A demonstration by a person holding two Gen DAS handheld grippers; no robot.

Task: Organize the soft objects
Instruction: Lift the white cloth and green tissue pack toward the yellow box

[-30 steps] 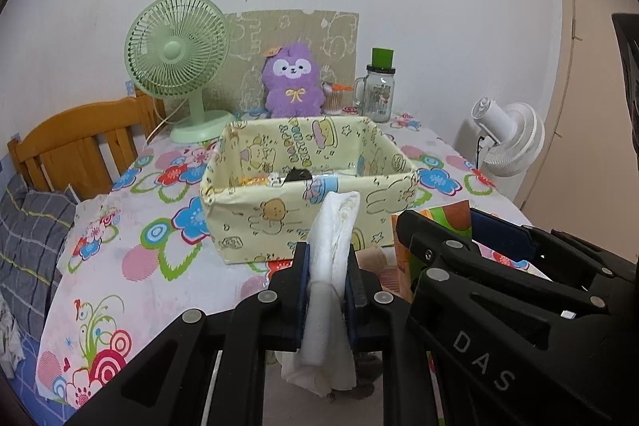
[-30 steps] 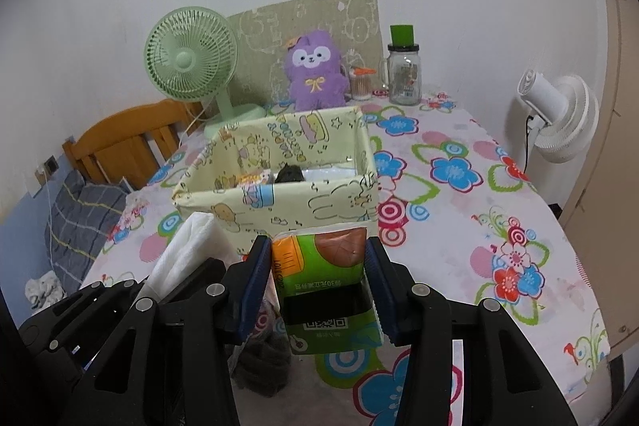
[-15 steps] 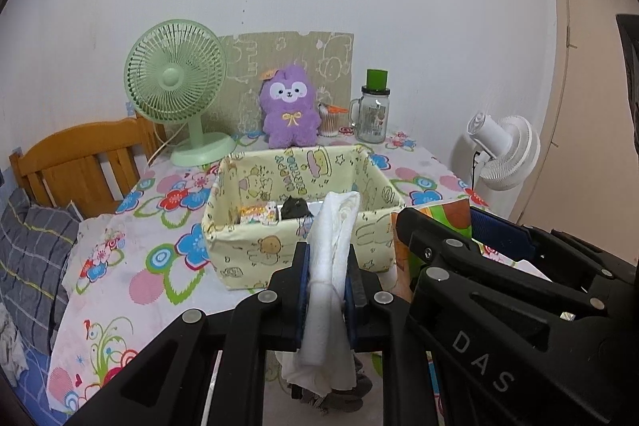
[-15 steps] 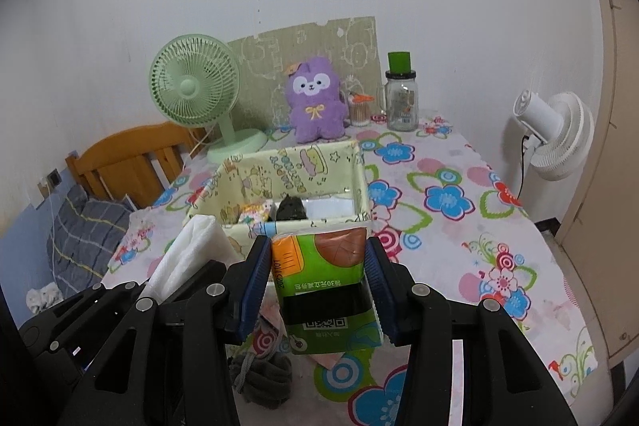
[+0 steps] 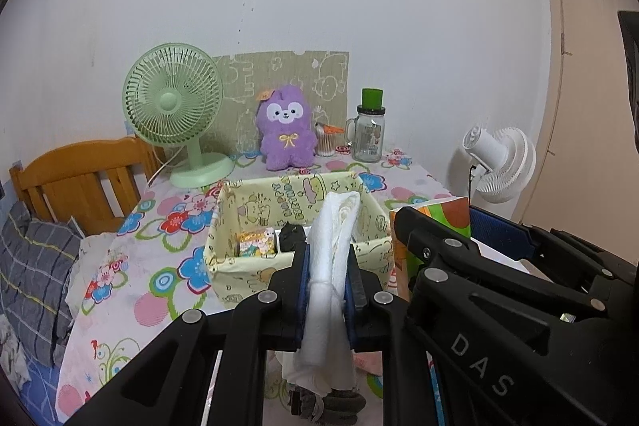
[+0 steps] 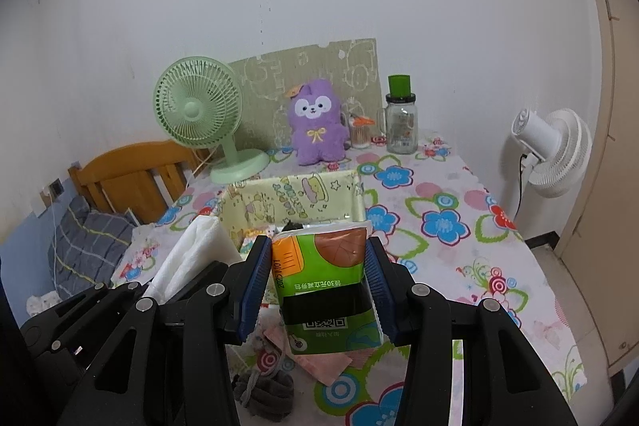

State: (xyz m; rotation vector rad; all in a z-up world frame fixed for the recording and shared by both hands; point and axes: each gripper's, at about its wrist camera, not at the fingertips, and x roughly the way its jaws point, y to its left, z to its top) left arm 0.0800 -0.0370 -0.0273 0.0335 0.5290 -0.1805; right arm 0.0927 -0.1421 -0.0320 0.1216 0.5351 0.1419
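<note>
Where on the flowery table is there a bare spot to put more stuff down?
The bare tablecloth right of the yellow box, toward the white fan, is free. So is the strip left of the box. Crowded: the back edge, with green fan, purple plush and jar.

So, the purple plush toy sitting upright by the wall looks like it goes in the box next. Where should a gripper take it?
Grip the purple plush toy across its soft belly, coming from the front over the yellow fabric box; the cardboard panel blocks the back, and a green desk fan and cotton-swab jar flank it.
</note>
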